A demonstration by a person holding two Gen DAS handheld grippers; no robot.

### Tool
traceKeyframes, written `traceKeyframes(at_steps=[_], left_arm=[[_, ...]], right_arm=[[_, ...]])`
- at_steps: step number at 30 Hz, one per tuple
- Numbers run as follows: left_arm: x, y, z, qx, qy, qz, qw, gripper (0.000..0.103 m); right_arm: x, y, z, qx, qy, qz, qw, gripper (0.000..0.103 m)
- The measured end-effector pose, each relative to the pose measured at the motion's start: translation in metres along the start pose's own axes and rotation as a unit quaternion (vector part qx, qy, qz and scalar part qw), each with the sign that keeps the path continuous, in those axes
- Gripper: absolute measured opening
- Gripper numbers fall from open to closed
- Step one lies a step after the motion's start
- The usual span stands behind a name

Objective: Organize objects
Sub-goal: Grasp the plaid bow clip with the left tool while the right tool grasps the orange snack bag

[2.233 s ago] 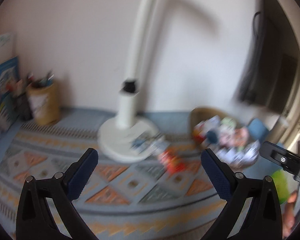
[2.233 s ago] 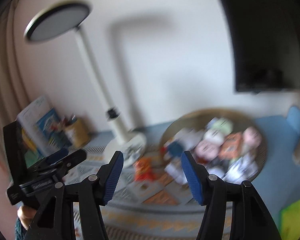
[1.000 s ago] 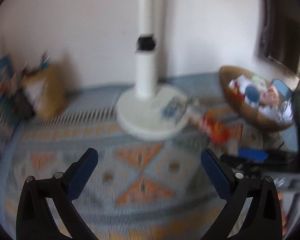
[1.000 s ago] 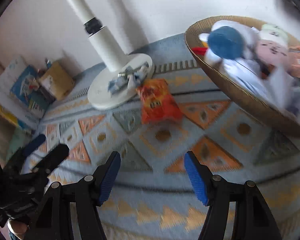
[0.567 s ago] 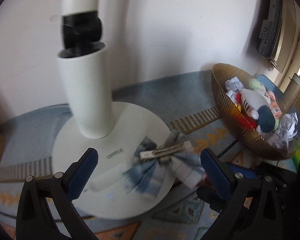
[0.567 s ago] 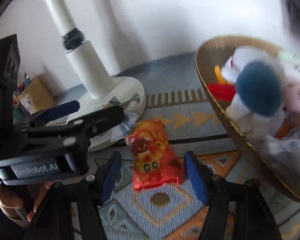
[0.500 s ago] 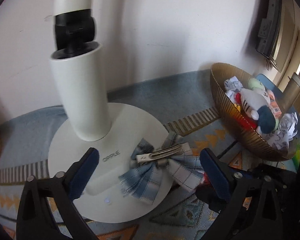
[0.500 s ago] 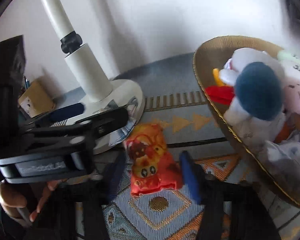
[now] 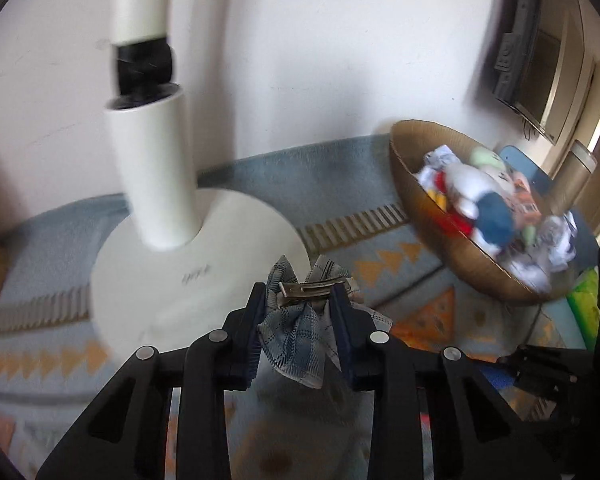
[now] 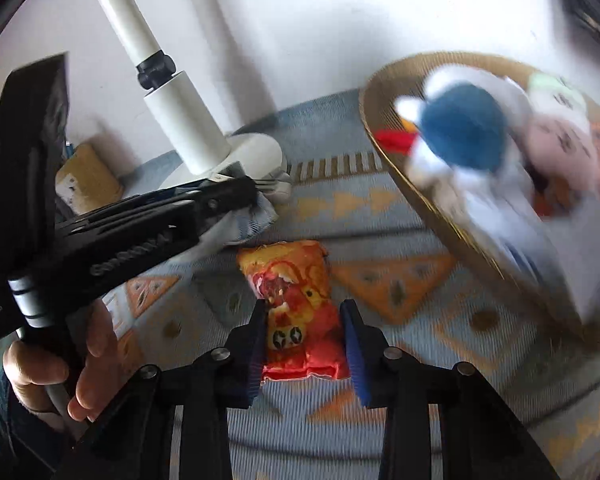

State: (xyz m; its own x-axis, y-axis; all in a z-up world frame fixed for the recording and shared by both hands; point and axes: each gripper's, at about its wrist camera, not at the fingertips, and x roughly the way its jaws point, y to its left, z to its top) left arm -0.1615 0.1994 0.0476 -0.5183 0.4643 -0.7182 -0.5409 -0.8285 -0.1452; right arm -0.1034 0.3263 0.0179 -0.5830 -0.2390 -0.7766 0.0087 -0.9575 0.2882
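My left gripper [image 9: 300,304] is shut on a blue plaid bow hair clip [image 9: 300,328] with a metal clasp, at the front edge of the white lamp base [image 9: 172,280]. The same gripper shows from the side in the right wrist view [image 10: 236,192]. My right gripper [image 10: 304,320] has closed around an orange-red snack packet [image 10: 296,304] that lies on the patterned rug [image 10: 380,208]; the pads sit against its sides. A gold wire basket [image 10: 420,200] full of plush toys stands to the right, and it also shows in the left wrist view [image 9: 420,200].
The white lamp pole [image 10: 172,96] rises from the base at the wall. A tan pen cup [image 10: 88,176] stands at the left behind the left gripper. A green object [image 9: 584,304] lies at the far right. A dark screen [image 9: 540,48] hangs on the wall.
Both grippers moved forward and down and closed. The left one went from open above the bow clip to shut on it; the right one closed onto the snack packet.
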Motion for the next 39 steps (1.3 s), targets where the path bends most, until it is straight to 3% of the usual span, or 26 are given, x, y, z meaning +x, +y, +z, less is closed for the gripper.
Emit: traceKeyframes(at_steps=[5,8,11,13,17,19,20,21,24,26,29,31,35,37,39], left_arm=[[-0.055,-0.010,-0.049,-0.065,-0.007,0.031,0.9974,0.028],[-0.081,-0.007,-0.088,-0.124,-0.009,0.073,0.9895,0.028],[-0.100,0.005,-0.123,-0.171,-0.006,0.130,0.9768,0.028],[-0.101,0.016,-0.140,-0.214,0.005,0.120,0.9695,0.029],[-0.119,0.017,-0.153,-0.238,0.006,0.125,0.9632,0.042],[-0.128,0.007,-0.163,-0.231,0.010,0.106,0.9671,0.056],[-0.130,0.002,-0.166,-0.225,0.010,0.094,0.9698,0.068],[-0.135,-0.005,-0.172,-0.218,0.010,0.074,0.9732,0.072],[-0.140,-0.023,-0.181,-0.185,0.025,0.045,0.9813,0.076],[-0.140,-0.027,-0.181,-0.163,0.030,0.078,0.9830,0.077],[-0.148,-0.008,-0.177,-0.163,0.003,0.130,0.9781,0.077],[-0.144,0.008,-0.171,-0.171,0.004,0.127,0.9771,0.077],[-0.123,0.017,-0.162,-0.136,0.034,0.110,0.9840,0.077],[-0.112,0.007,-0.158,-0.097,0.043,0.125,0.9866,0.077],[-0.107,-0.005,-0.155,-0.064,0.047,0.113,0.9904,0.077]], right_arm=[[-0.029,-0.014,-0.031,0.022,0.017,0.036,0.999,0.034],[-0.040,-0.029,-0.051,0.057,0.041,0.065,0.995,0.034],[-0.065,-0.023,-0.074,0.033,0.022,0.031,0.999,0.034],[-0.073,-0.014,-0.088,0.014,0.023,0.015,1.000,0.035],[-0.078,-0.012,-0.105,0.010,0.033,0.023,0.999,0.037],[-0.082,-0.013,-0.110,0.014,0.041,0.030,0.999,0.042],[-0.083,-0.013,-0.110,0.015,0.044,0.036,0.998,0.042],[-0.085,-0.015,-0.112,0.015,0.047,0.042,0.998,0.042],[-0.088,-0.015,-0.116,-0.001,0.049,0.044,0.998,0.043],[-0.090,-0.014,-0.117,-0.010,0.047,0.041,0.998,0.043],[-0.095,-0.013,-0.115,-0.017,0.034,0.035,0.999,0.044],[-0.095,-0.008,-0.111,-0.040,0.022,0.014,0.999,0.063],[-0.087,0.003,-0.106,-0.085,0.004,-0.021,0.996,0.064],[-0.081,0.005,-0.104,-0.093,0.004,-0.025,0.995,0.064],[-0.074,0.006,-0.102,-0.093,0.012,-0.019,0.995,0.064]])
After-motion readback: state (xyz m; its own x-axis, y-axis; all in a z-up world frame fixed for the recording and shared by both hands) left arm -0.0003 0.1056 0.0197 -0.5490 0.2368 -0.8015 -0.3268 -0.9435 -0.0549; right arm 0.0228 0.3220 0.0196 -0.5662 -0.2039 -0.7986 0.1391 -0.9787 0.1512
